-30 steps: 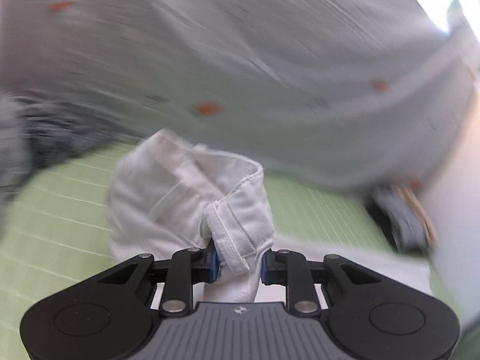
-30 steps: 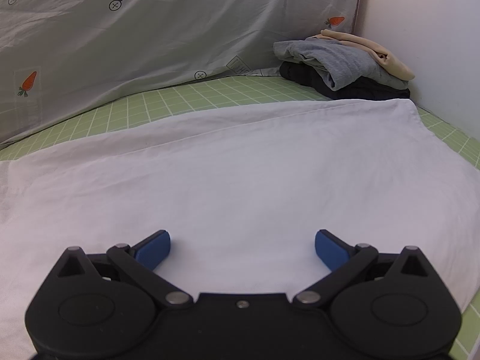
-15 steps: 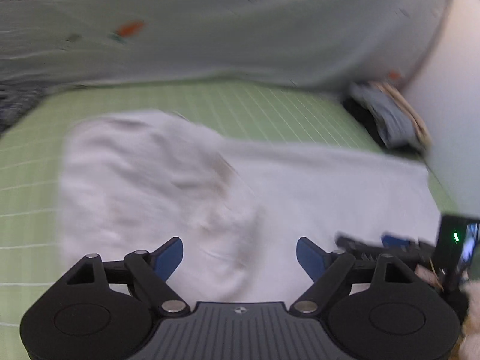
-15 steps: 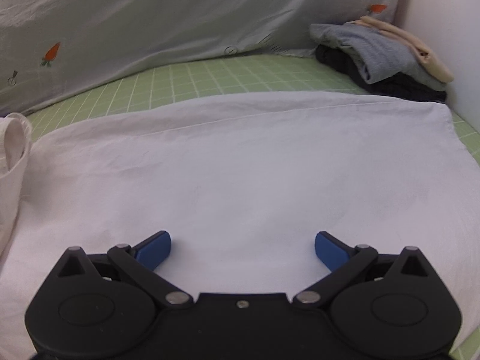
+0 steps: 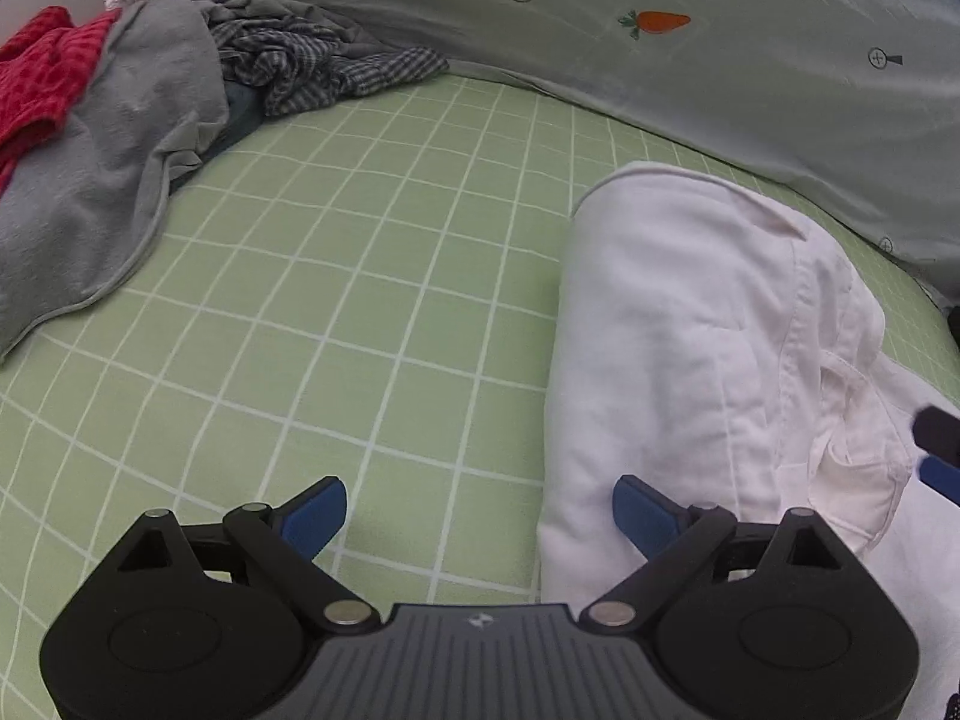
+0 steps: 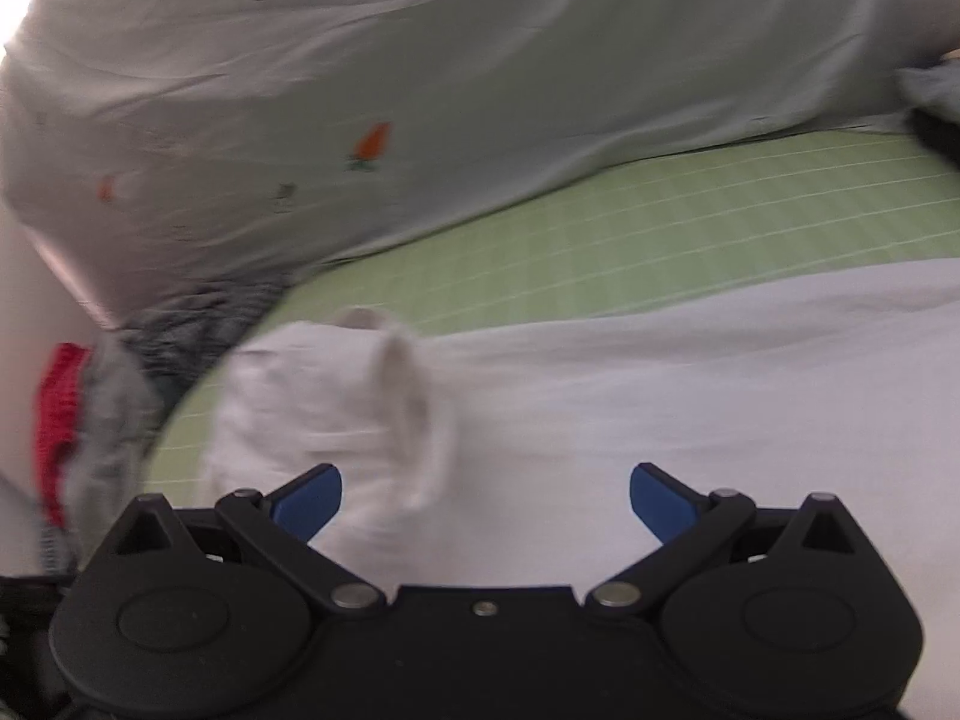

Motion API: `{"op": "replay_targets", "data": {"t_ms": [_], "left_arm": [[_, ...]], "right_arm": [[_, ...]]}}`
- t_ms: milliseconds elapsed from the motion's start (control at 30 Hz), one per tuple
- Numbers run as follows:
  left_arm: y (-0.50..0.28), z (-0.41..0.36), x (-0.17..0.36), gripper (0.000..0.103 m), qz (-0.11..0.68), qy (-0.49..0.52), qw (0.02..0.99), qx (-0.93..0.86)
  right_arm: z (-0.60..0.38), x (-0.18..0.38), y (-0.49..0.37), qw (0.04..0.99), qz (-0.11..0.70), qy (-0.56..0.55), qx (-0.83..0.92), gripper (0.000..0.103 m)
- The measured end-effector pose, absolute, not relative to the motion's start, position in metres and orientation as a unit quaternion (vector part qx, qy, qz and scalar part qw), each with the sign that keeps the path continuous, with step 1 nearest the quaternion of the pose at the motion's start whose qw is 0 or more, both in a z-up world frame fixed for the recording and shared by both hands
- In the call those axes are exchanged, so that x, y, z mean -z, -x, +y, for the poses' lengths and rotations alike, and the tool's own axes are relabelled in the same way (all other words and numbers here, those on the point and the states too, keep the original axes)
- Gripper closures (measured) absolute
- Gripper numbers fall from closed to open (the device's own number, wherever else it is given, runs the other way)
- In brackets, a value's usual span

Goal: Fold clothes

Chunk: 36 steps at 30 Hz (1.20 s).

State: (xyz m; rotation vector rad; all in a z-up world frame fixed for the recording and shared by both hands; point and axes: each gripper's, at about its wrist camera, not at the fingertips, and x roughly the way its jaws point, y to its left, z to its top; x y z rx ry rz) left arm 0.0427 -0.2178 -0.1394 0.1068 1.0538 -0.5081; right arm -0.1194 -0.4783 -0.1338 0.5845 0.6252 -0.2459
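Surface: a light green bed sheet with a white grid spreads ahead of and below both pairs of fingers.
Backdrop: a pale grey cover printed with small orange carrots rises beyond the fingertips in both views; a pale wall shows at the far left edge of the left wrist view.
Unfolded pile: a grey knit garment, a red knit piece and a blue-and-white checked cloth lie heaped far ahead and to the left of the left fingers.
Task item: the white cotton garment lies on the sheet, its folded end bulging just ahead of the left gripper's right finger and running off to the right; in the blurred right wrist view it fills the area ahead of and between the right fingers.
Change: one second ago the left fingers pinched a bunched hem of this garment; now that end lies released on the sheet, and the view has swung from the cover towards the pile.
Left gripper: tilted steeply down over the sheet, jaws opening, nothing pinched between them.
Right gripper: angled down over the white garment, fingers spread wide, gripping nothing.
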Motion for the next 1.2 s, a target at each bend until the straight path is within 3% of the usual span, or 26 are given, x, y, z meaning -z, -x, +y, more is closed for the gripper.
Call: {"op": "replay_targets", "data": {"t_ms": [167, 233, 300, 333, 367, 500, 567, 767, 933, 1033, 1100, 1167, 1200], "left_arm": [[-0.049, -0.224, 0.146, 0.005, 0.497, -0.067, 0.826, 0.256], [-0.051, -0.222, 0.148, 0.002, 0.499, -0.065, 0.824, 0.26], [-0.052, -0.22, 0.152, 0.002, 0.496, -0.063, 0.826, 0.262], [-0.052, -0.22, 0.153, 0.002, 0.494, -0.064, 0.827, 0.261], [-0.051, -0.22, 0.152, 0.002, 0.493, -0.066, 0.828, 0.258], [-0.045, -0.225, 0.136, 0.003, 0.47, -0.072, 0.839, 0.263], [-0.039, -0.229, 0.123, 0.003, 0.453, -0.066, 0.845, 0.277], [0.0, -0.265, 0.106, 0.003, 0.407, -0.117, 0.84, 0.339], [0.037, -0.297, 0.141, 0.002, 0.415, -0.21, 0.808, 0.361], [0.042, -0.299, 0.145, 0.002, 0.415, -0.22, 0.811, 0.349], [0.036, -0.296, 0.144, 0.002, 0.434, -0.203, 0.81, 0.337], [0.034, -0.295, 0.142, 0.002, 0.441, -0.197, 0.812, 0.328], [0.035, -0.295, 0.139, 0.002, 0.441, -0.197, 0.814, 0.324]], "right_arm": [[-0.463, 0.159, 0.082, 0.886, 0.349, -0.293, 0.08, 0.0], [-0.462, 0.168, 0.072, 0.871, 0.367, -0.318, 0.078, 0.005], [-0.462, 0.168, 0.076, 0.869, 0.354, -0.339, 0.068, 0.042], [-0.462, 0.167, 0.078, 0.869, 0.345, -0.349, 0.062, 0.048], [-0.46, 0.161, 0.081, 0.876, 0.336, -0.341, 0.058, 0.066], [-0.456, 0.13, 0.098, 0.898, 0.29, -0.326, 0.054, 0.085], [-0.46, 0.111, 0.113, 0.908, 0.263, -0.319, 0.069, 0.087], [-0.493, 0.069, 0.18, 0.919, 0.23, -0.29, 0.136, 0.087], [-0.509, 0.124, 0.195, 0.874, 0.337, -0.29, 0.198, 0.082], [-0.512, 0.142, 0.198, 0.858, 0.365, -0.287, 0.222, 0.064], [-0.515, 0.137, 0.199, 0.858, 0.372, -0.265, 0.236, 0.03], [-0.516, 0.13, 0.203, 0.861, 0.372, -0.239, 0.25, 0.011], [-0.517, 0.127, 0.208, 0.864, 0.367, -0.233, 0.256, 0.008]]}}
